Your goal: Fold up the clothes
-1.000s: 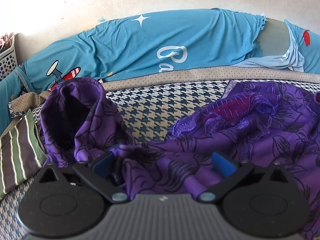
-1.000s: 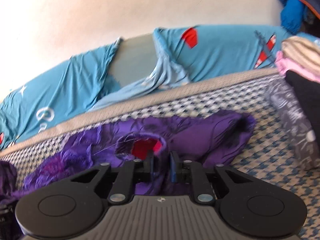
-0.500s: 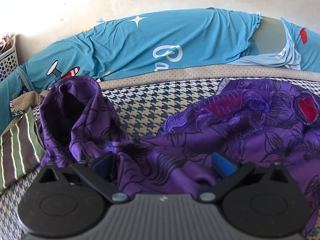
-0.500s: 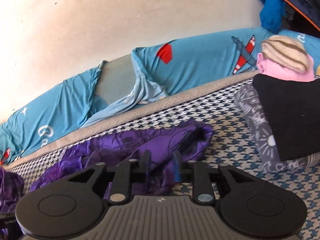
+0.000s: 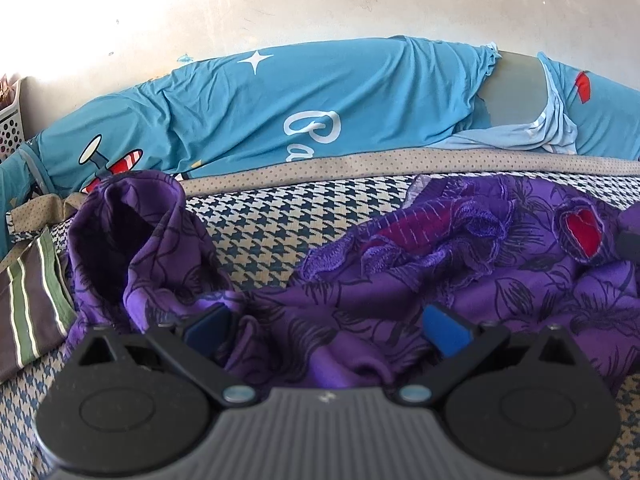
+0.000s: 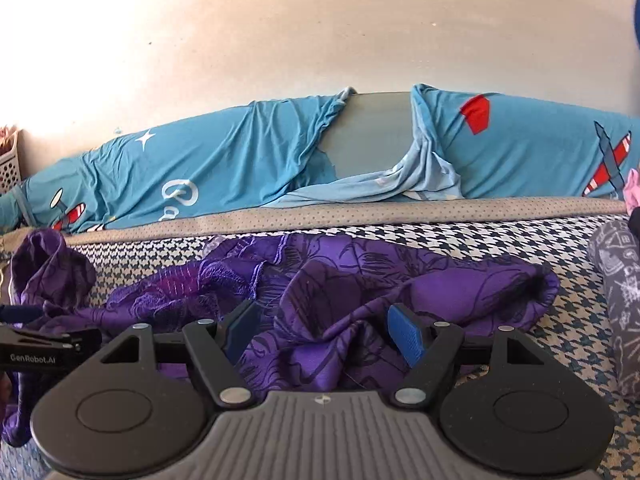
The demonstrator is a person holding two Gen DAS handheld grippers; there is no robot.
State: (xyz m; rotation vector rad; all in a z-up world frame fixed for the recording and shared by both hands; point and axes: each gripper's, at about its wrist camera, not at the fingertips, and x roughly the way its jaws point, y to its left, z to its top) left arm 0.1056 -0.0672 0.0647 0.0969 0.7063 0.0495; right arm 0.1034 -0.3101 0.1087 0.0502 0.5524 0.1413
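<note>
A purple floral garment [image 5: 460, 280] with a lace neckline and a red patch lies crumpled on the houndstooth bed cover [image 5: 272, 224]. One sleeve [image 5: 132, 240] stands up at the left. My left gripper [image 5: 328, 328] is open, its blue pads either side of bunched purple cloth. In the right wrist view the garment [image 6: 360, 280] spreads across the bed with its other sleeve [image 6: 512, 292] at the right. My right gripper [image 6: 324, 330] is open over a fold of the cloth. The left gripper's body [image 6: 44, 344] shows at the left edge.
Blue cartoon-print pillows [image 5: 300, 112] line the wall behind the bed. A striped green and brown cloth [image 5: 32, 300] lies at the left. A grey patterned folded item [image 6: 620, 300] sits at the right edge. A white perforated basket [image 5: 10, 128] stands at the far left.
My right gripper, shut on the purple cloth a second ago, has opened wide and swung back left over the garment. The left gripper stays open in nearly the same place.
</note>
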